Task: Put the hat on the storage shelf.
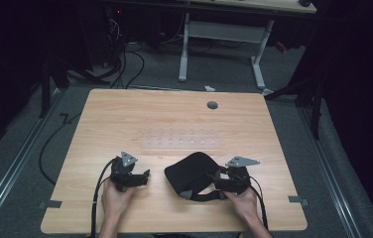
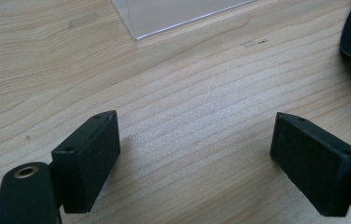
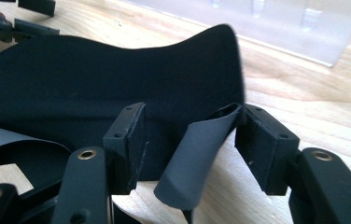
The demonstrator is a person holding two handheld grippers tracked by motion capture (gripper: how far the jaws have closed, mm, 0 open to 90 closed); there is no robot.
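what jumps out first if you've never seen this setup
The black fabric piece lying near the front middle of the wooden table, with the right gripper open around its grey strap. The left gripper sits open beside it over bare wood.

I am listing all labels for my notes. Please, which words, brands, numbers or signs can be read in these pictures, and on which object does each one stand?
There is no text to read.
The black fabric piece is plain.
The clear plastic tray shows no print.
The wooden table has only grain.
Both the left gripper and the right gripper show no marking.
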